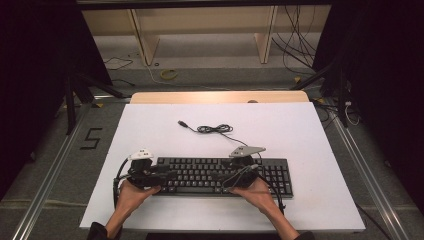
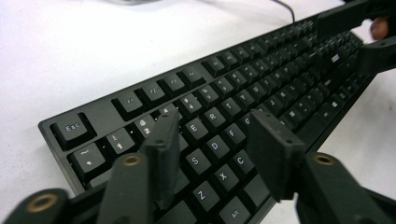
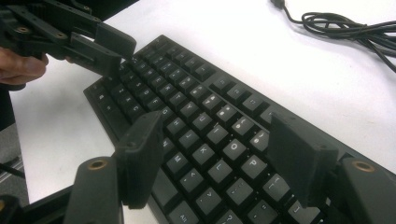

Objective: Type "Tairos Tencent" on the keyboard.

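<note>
Your left hand [image 1: 131, 192] and right hand [image 1: 256, 192] grip the tools at the near edge of the white tabletop sheet [image 1: 150, 130]. Your left gripper [image 2: 215, 140] hangs over the left end of the flat black plastic keyboard [image 1: 220, 176], jaws spread above the lettered keys, nothing between them. Your right gripper [image 3: 217, 144] hovers over the keyboard's right half, likewise spread wide and empty. Beyond the keyboard, its thin black cable [image 1: 212, 129] lies loosely coiled on the sheet, ending in a USB plug [image 1: 183, 123].
</note>
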Demonstrator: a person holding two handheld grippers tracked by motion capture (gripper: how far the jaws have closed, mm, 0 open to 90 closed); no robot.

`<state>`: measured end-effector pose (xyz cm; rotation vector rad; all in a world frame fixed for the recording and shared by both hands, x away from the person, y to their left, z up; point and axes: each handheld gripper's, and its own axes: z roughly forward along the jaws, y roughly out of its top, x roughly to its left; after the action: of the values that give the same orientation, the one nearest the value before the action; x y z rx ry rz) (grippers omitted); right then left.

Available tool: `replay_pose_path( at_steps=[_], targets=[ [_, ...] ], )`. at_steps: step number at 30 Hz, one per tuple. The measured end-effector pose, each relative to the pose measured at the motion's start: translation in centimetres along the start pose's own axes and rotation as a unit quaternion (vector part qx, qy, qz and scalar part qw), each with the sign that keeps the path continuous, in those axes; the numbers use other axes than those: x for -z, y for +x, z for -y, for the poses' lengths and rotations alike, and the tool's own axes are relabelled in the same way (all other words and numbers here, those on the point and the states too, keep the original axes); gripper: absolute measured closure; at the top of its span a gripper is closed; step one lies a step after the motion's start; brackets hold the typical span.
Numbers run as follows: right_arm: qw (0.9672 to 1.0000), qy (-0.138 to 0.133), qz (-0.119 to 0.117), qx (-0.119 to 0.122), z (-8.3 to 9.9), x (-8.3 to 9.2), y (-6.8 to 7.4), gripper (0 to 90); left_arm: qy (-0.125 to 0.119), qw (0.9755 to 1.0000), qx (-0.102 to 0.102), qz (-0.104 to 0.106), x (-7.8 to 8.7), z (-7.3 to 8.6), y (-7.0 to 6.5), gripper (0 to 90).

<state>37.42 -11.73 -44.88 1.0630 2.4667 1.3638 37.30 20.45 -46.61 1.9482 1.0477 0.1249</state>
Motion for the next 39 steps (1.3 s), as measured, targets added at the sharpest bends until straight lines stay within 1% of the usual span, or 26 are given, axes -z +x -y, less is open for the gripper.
replay_pose_path(
  at_steps=[3, 6, 9, 12, 14, 17, 19, 23, 32, 33, 36, 39],
  targets=[
    [1.0000, -0.002, 0.001, 0.003, 0.1, 0.2, 0.0, 35.8, 0.010, 0.9999, -0.005, -0.008, -0.2, 0.0, -0.1, 64.1],
    [1.0000, -0.009, 0.001, 0.004, 0.3, 0.4, -0.1, 35.6, 0.022, 0.9997, -0.007, -0.008, -0.3, 0.0, -0.1, 69.6],
    [0.9999, -0.012, 0.003, 0.003, 0.5, 0.6, -0.3, 35.6, 0.034, 0.9992, -0.018, -0.007, -0.5, -0.1, -0.2, 74.8],
    [0.9999, -0.014, 0.004, 0.000, 0.7, 0.6, -0.4, 35.5, 0.039, 0.9990, -0.019, -0.008, -0.6, -0.1, -0.3, 79.9],
    [0.9998, -0.019, 0.005, 0.003, 0.7, 0.7, -0.5, 35.4, 0.041, 0.9989, -0.022, -0.008, -0.6, -0.2, -0.4, 82.0],
    [0.9998, -0.021, 0.005, 0.002, 0.8, 0.9, -0.4, 35.4, 0.045, 0.9986, -0.025, -0.009, -0.8, -0.3, -0.4, 84.6],
    [0.9997, -0.024, 0.005, 0.001, 0.8, 1.0, -0.4, 35.4, 0.051, 0.9983, -0.026, -0.010, -0.8, -0.3, -0.3, 86.2],
    [0.9996, -0.028, 0.006, 0.003, 1.0, 1.2, -0.2, 35.4, 0.054, 0.9982, -0.022, -0.011, -0.9, -0.4, -0.2, 88.7],
    [0.9995, -0.029, 0.006, 0.004, 1.5, 1.7, -0.2, 35.5, 0.067, 0.9975, -0.021, -0.012, -1.3, -0.5, -0.1, 89.0],
    [0.9996, -0.028, 0.006, 0.004, 1.5, 1.7, -0.2, 35.4, 0.067, 0.9975, -0.020, -0.013, -1.3, -0.5, -0.2, 89.0],
    [0.9996, -0.028, 0.003, 0.005, 1.6, 1.8, -0.1, 35.5, 0.073, 0.9969, -0.024, -0.016, -1.5, -0.5, -0.1, 89.0],
    [0.9995, -0.030, 0.002, 0.007, 1.7, 1.9, 0.0, 35.4, 0.074, 0.9969, -0.022, -0.017, -1.7, -0.5, -0.1, 89.0]
  ],
)
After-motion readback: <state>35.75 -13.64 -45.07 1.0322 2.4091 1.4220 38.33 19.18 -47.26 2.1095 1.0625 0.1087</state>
